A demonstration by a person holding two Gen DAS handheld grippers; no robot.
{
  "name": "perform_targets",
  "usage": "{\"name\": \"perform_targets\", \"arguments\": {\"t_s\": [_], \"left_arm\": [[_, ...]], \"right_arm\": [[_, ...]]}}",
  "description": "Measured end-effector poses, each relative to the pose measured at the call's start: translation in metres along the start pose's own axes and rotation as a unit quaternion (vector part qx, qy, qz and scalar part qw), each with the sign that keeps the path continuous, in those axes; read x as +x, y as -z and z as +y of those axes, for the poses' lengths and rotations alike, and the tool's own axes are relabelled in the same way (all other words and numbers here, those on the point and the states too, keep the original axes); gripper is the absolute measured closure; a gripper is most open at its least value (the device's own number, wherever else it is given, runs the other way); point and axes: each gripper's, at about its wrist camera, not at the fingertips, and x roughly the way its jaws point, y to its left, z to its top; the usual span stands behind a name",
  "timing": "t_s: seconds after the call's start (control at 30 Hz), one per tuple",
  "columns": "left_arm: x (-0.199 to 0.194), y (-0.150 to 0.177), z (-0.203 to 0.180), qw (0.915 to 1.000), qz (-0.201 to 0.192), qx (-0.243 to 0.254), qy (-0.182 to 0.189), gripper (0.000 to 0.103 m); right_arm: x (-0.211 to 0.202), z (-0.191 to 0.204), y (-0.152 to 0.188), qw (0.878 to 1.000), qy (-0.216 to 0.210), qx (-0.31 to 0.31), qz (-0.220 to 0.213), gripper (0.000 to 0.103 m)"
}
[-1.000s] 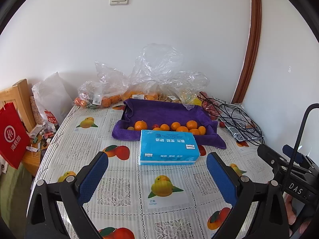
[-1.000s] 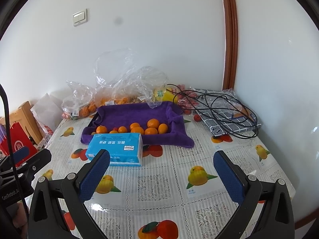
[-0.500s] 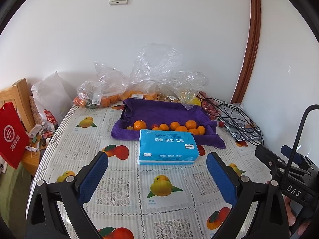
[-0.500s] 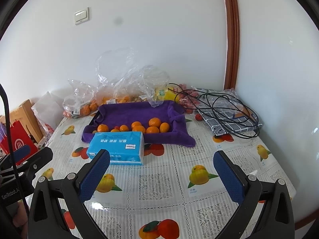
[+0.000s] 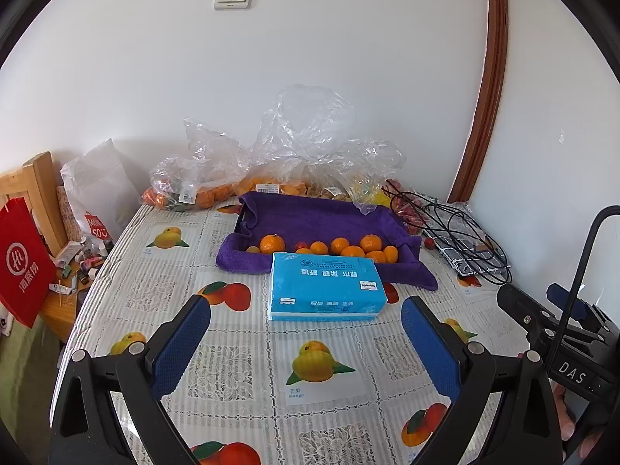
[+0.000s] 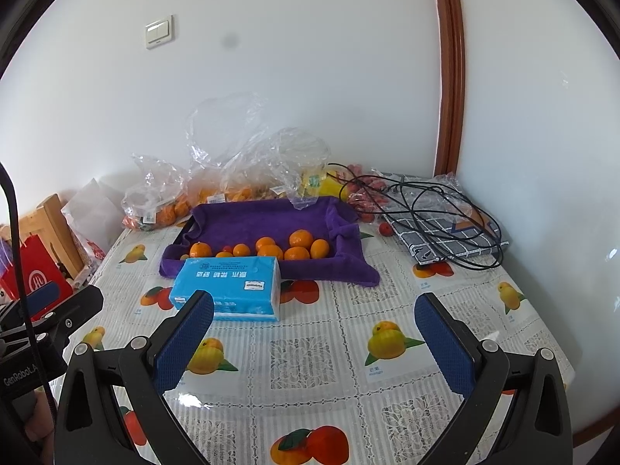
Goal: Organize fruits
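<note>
Left gripper (image 5: pixel 306 319) and right gripper (image 6: pixel 314 316) both spread wide, seemingly touching nothing, oranges (image 5: pixel 341 247) well ahead.

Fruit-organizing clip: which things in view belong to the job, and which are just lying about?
Part of the job:
- oranges in the purple-towel tray
- bagged fruit behind it
- left gripper and right gripper, both open and empty

Lying about:
- blue tissue pack
- black cables
- red bag
</note>
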Motion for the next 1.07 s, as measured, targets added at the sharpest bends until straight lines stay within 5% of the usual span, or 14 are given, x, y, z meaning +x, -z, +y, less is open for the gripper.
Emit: {"name": "perform_targets", "arguments": {"t_s": [1.07], "left_arm": [[-0.001, 0.0, 0.0, 1.0, -0.004, -0.003, 0.007, 0.003]], "right_arm": [[-0.011, 0.002, -0.003, 1.0, -0.01, 0.0, -0.014, 0.001]]}}
